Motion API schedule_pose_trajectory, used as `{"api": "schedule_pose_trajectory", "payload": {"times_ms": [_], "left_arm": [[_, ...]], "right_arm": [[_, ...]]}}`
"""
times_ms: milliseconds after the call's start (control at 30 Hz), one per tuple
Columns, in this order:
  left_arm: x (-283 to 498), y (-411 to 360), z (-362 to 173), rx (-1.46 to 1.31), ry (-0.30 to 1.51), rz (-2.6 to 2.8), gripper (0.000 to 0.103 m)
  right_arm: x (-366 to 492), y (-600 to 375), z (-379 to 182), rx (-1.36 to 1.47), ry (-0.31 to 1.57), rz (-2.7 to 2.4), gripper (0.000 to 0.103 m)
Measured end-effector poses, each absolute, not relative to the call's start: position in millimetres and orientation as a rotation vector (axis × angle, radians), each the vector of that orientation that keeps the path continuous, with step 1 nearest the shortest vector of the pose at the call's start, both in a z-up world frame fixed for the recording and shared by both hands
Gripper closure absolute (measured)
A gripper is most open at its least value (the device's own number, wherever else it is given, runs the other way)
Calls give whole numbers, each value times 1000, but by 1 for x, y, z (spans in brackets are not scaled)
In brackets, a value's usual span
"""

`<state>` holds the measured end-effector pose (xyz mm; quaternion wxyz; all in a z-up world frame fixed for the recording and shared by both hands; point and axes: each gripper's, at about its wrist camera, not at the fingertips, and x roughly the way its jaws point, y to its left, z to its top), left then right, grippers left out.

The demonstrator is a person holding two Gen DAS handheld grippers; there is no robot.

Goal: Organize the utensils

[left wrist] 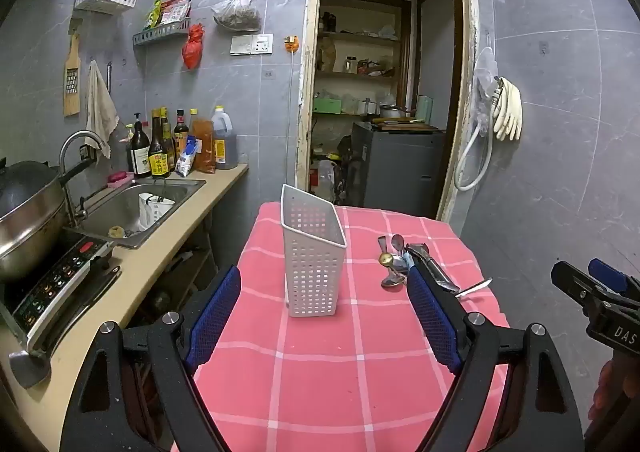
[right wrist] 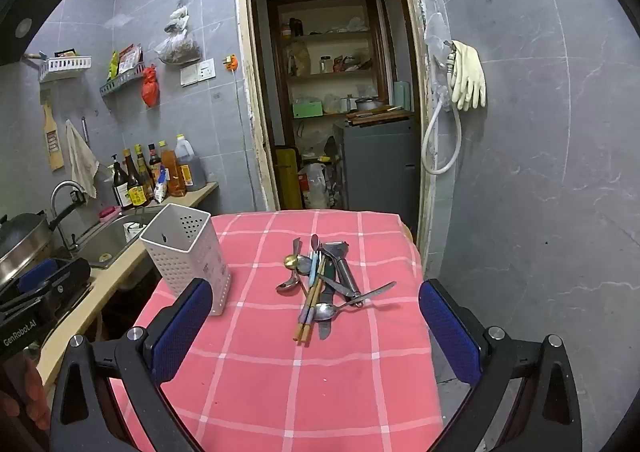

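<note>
A white perforated utensil holder (left wrist: 314,264) (right wrist: 188,256) stands upright and empty on the pink checked tablecloth (left wrist: 352,352) (right wrist: 280,372). To its right lies a heap of utensils (right wrist: 324,284) (left wrist: 400,260): spoons, chopsticks, a knife, a peeler. My left gripper (left wrist: 324,316) hovers open over the near part of the table, the holder standing beyond its fingers. Wide open too, my right gripper (right wrist: 316,332) hangs short of the heap with nothing between its fingers. Each gripper shows at the edge of the other's view.
A counter runs along the left with a sink (left wrist: 136,207), a wok (left wrist: 28,211) on an induction cooker (left wrist: 60,280), and several sauce bottles (left wrist: 168,147). Behind the table an open doorway (right wrist: 332,111) leads to shelves. The right table edge drops to the floor.
</note>
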<state>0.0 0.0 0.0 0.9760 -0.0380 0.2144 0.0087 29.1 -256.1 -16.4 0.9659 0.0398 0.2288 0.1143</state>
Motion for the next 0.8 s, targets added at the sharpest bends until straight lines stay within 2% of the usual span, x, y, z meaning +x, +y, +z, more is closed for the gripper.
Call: {"api": "schedule_pose_trajectory", "payload": {"times_ms": [800], "left_arm": [[0, 5, -8, -80, 446, 16, 22]], "right_arm": [[30, -255, -17, 91, 475, 238, 0]]}}
